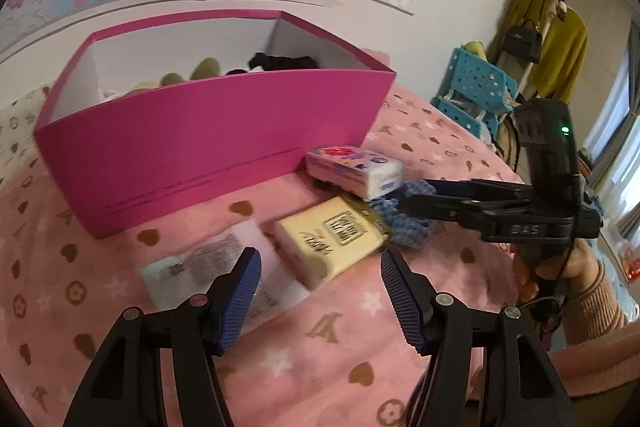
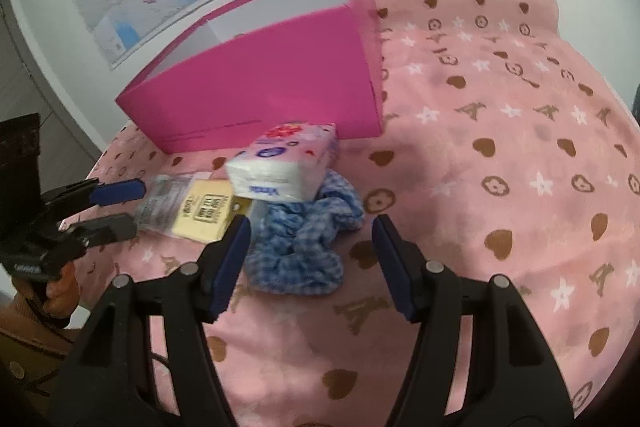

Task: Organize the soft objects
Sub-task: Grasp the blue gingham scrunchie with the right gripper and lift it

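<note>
Both spread wide and empty: left tool (image 1: 320,291) over the yellow tissue pack (image 1: 330,239), right tool (image 2: 310,259) over the blue scrunchie (image 2: 302,243) on the bed by the pink box (image 1: 208,143). Probably featherlight and squishy, so best pinched across the scrunchie's bunched middle, pack across its short sides.

"DAS" in raised letters on the black plastic right gripper (image 1: 416,195), upside-down "Vinda" on the white flowery tissue pack (image 2: 286,163)

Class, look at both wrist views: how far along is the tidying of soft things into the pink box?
Done: several soft items already lie inside the pink box. In hand: nothing; left gripper and right gripper are open. Left: yellow tissue pack, floral tissue pack, blue checked scrunchie and clear packet on the blanket.
</note>
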{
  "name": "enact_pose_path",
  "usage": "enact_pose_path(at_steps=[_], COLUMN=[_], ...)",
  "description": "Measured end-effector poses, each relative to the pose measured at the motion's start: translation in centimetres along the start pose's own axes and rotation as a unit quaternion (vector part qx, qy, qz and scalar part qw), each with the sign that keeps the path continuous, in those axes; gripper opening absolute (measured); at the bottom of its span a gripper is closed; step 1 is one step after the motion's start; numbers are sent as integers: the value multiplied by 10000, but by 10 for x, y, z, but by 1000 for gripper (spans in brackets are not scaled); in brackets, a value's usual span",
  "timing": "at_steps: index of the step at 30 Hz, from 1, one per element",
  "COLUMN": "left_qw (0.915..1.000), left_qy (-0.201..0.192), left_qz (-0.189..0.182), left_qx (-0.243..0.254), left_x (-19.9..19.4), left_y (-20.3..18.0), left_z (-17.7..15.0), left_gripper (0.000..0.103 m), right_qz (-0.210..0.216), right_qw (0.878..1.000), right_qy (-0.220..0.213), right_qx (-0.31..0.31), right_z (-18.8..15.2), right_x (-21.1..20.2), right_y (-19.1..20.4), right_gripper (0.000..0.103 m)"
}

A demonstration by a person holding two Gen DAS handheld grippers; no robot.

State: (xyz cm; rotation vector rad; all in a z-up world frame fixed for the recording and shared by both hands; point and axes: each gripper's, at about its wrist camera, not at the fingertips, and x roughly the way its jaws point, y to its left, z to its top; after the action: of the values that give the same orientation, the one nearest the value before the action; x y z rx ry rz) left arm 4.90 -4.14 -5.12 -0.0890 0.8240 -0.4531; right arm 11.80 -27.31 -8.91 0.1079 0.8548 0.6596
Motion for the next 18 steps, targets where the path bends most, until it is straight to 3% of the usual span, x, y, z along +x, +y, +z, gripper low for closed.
enact_pose_path(at_steps=[4,6,7,9,18], left_qw=[9999,9998,9998,9996,9982], left_qy=[65,106,123,163,216], left_qz=[-114,-138,-164,-211,-558], left_qx=[18,16,1,-26,2], left_x=[7,9,10,13,18], left_y=[-5,-7,-7,-7,-16], left_z=[4,4,4,4,9], left_gripper=[64,64,64,64,64], right_qz=[137,146,167,237,513], right_qw=[9998,9997,9997,9995,9977], right_qy=[122,168,197,167,-439], right_qx=[17,22,37,107,-11], right_z=[0,0,0,-1,4], right_x=[10,15,16,16,-35], right_y=[-2,-3,-3,-6,-1], right_gripper=[61,42,37,12,9])
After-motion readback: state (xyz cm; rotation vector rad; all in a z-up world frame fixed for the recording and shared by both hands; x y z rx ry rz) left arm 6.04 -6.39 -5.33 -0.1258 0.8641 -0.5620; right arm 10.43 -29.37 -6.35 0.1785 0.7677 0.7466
